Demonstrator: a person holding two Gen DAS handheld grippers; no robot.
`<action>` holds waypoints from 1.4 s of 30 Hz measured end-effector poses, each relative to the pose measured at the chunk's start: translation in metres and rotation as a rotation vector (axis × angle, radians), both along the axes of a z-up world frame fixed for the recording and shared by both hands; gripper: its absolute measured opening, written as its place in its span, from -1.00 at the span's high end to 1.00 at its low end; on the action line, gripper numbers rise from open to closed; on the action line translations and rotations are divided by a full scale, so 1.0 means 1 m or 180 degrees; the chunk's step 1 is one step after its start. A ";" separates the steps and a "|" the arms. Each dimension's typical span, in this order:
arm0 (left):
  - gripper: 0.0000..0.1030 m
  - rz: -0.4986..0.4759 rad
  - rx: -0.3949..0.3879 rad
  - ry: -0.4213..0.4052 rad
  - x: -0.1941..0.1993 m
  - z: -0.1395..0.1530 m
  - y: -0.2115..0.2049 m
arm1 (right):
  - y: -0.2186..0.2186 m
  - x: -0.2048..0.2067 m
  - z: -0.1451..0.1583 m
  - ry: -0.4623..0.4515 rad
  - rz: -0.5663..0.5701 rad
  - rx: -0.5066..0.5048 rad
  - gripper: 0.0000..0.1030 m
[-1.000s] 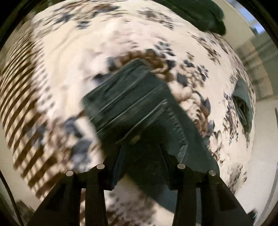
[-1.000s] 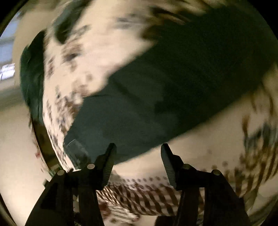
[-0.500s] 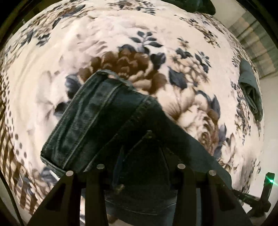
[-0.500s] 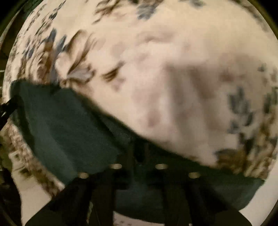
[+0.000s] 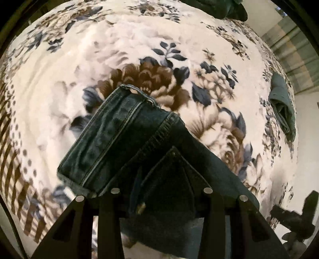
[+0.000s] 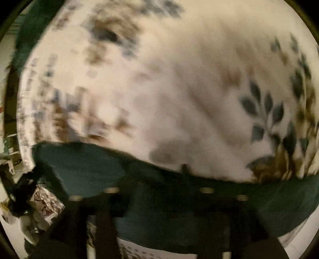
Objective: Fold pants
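1. The pants [image 5: 123, 139], dark denim, lay on a floral blanket [image 5: 59, 79]. One leg, folded double, stretched away up and to the left, with its hem by a brown flower; the waistband and a back pocket bunched toward the camera.

2. The left gripper [image 5: 159, 195] pointed steeply down at the seat of the pants. Denim with the pocket filled the space between its fingers [image 5: 207, 199] and rose up between them, and the fabric gathered there as if pinched. The jaws stood partly apart, closed on that thickness of cloth.

3. In the right wrist view the picture was badly smeared. The right gripper [image 6: 159, 191] showed only as dark shapes low in the frame, lying over a broad band of the same dark fabric [image 6: 83, 165] that ran across the bottom of the view.

4. The right jaws were opening. Cloth lay between and beneath them, but whether the pads still pressed on it could not be told through the blur.

5. Farther off, in the left wrist view, a second folded dark green garment [image 5: 283, 107] sat near the blanket's right edge, well apart from the pants.

6. Another dark green bundle [image 5: 219, 8] lay at the blanket's far top edge.
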State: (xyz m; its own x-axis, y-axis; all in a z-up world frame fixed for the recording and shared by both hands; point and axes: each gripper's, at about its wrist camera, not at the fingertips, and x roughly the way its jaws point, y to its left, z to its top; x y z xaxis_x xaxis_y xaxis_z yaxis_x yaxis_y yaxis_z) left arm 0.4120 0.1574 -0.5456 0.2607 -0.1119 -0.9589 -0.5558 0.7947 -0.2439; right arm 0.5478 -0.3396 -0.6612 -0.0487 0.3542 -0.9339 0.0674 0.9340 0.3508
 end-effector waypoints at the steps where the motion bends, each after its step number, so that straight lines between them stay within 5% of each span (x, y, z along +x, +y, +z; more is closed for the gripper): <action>1: 0.27 -0.0032 -0.0006 0.0005 -0.001 0.003 -0.005 | -0.002 -0.002 0.009 -0.0127 -0.0066 0.0029 -0.17; 4: 0.25 -0.0373 0.0217 0.0037 0.000 0.016 -0.040 | -0.020 -0.023 0.036 -0.0658 -0.0418 0.0248 -0.28; 6: -0.30 -0.0679 0.0318 0.0030 0.001 0.023 -0.072 | -0.046 -0.051 0.043 -0.0922 -0.0771 0.0445 -0.69; 8: -0.60 -0.0928 0.0351 -0.0008 0.001 0.027 -0.107 | -0.070 -0.083 0.042 -0.0879 -0.1165 0.0663 -0.70; 10: -0.61 -0.1132 0.0405 -0.0045 0.001 0.028 -0.139 | -0.101 -0.120 0.033 -0.0920 -0.1618 0.0722 -0.70; 14: -0.74 -0.1481 0.0460 -0.0028 0.003 0.015 -0.202 | -0.195 -0.202 0.017 -0.0840 -0.2619 0.0302 -0.70; 19: -0.75 -0.1590 0.0381 0.0120 0.012 -0.017 -0.255 | -0.320 -0.265 -0.018 -0.0685 -0.3653 0.0114 -0.67; 22: -0.75 -0.1484 0.0254 0.0231 0.016 -0.042 -0.273 | -0.360 -0.260 -0.053 -0.0659 -0.3598 0.0050 -0.32; 27: -0.93 -0.1404 0.0394 0.0260 0.022 -0.055 -0.280 | -0.376 -0.246 -0.070 -0.0873 -0.3517 0.0457 -0.46; 29: -0.95 -0.1406 0.0436 0.0279 0.024 -0.057 -0.282 | -0.371 -0.239 -0.066 -0.0932 -0.3276 0.0199 0.08; 30: -0.95 -0.1408 0.0419 0.0288 0.025 -0.058 -0.281 | -0.368 -0.241 -0.060 -0.0998 -0.3210 0.0111 0.72; 31: -0.95 -0.1398 0.0408 0.0289 0.026 -0.059 -0.281 | -0.369 -0.246 -0.053 -0.1072 -0.3242 0.0049 0.79; 33: -1.00 -0.1362 0.0364 0.0295 0.028 -0.063 -0.277 | -0.372 -0.253 -0.040 -0.1158 -0.3337 -0.0121 0.81; 36: -1.00 -0.1317 0.0334 0.0373 0.028 -0.073 -0.275 | -0.382 -0.249 -0.058 -0.1017 -0.3445 0.0244 0.78; 39: -1.00 -0.1250 0.0382 0.0481 0.029 -0.079 -0.278 | -0.393 -0.245 -0.077 -0.0882 -0.3634 0.0582 0.44; 42: -1.00 -0.1209 0.0348 0.0577 0.035 -0.083 -0.278 | -0.391 -0.240 -0.079 -0.0972 -0.3694 0.0547 0.49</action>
State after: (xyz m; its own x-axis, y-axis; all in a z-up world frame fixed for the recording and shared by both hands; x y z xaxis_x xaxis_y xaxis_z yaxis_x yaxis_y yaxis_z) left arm 0.4473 -0.1210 -0.6282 0.0469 -0.0626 -0.9969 -0.2451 0.9668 -0.0722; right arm 0.3075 -0.7311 -0.7404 0.5941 0.1617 -0.7880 0.7265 0.3126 0.6119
